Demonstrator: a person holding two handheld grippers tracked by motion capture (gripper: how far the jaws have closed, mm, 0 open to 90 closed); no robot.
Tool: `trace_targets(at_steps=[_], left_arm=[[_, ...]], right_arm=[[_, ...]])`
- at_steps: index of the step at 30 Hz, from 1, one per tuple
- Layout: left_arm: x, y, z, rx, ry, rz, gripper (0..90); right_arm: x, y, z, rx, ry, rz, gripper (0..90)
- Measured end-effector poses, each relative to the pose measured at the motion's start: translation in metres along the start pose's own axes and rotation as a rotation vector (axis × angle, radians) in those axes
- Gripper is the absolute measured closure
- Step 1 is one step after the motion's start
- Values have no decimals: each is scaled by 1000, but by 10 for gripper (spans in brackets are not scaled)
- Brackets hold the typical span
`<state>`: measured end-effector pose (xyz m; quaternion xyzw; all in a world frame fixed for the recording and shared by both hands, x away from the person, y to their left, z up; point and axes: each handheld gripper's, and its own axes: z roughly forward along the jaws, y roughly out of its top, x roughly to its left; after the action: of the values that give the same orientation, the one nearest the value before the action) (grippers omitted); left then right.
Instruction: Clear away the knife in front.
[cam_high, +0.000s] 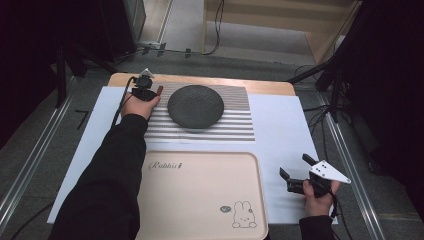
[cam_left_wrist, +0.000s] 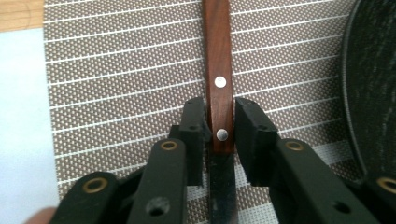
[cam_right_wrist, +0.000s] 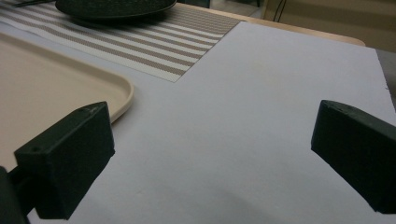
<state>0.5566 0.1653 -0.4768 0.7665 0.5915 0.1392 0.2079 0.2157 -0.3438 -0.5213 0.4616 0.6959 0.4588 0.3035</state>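
A knife with a brown wooden handle (cam_left_wrist: 219, 70) and two metal rivets lies over the striped placemat (cam_left_wrist: 116, 93). My left gripper (cam_left_wrist: 219, 128) is shut on the handle near the blade (cam_left_wrist: 220, 186), one jaw on each side. In the high view this gripper (cam_high: 145, 91) sits at the mat's far left corner, and the handle tip (cam_high: 159, 90) pokes out to its right. My right gripper (cam_high: 295, 167) hovers open over white paper at the near right, and in its own view the gripper (cam_right_wrist: 210, 135) holds nothing.
A dark round plate (cam_high: 195, 106) rests on the striped placemat (cam_high: 235, 125), just right of the knife. A beige tray (cam_high: 200, 195) with a rabbit print lies at the front. White paper (cam_high: 285, 135) covers the table; dark stands and cables surround it.
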Motion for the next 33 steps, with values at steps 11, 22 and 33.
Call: trace_targets(at_steps=[11, 22, 33], left_arm=[[1, -4, 0, -27, -8, -24, 763], [0, -5, -2, -39, -9, -19, 766], [2, -5, -18, -67, -40, -15, 766]], right_arm=[[0, 0, 0, 2, 3, 2, 0], [0, 0, 1, 3, 7, 2, 0], [0, 0, 0, 1, 8, 3, 0]])
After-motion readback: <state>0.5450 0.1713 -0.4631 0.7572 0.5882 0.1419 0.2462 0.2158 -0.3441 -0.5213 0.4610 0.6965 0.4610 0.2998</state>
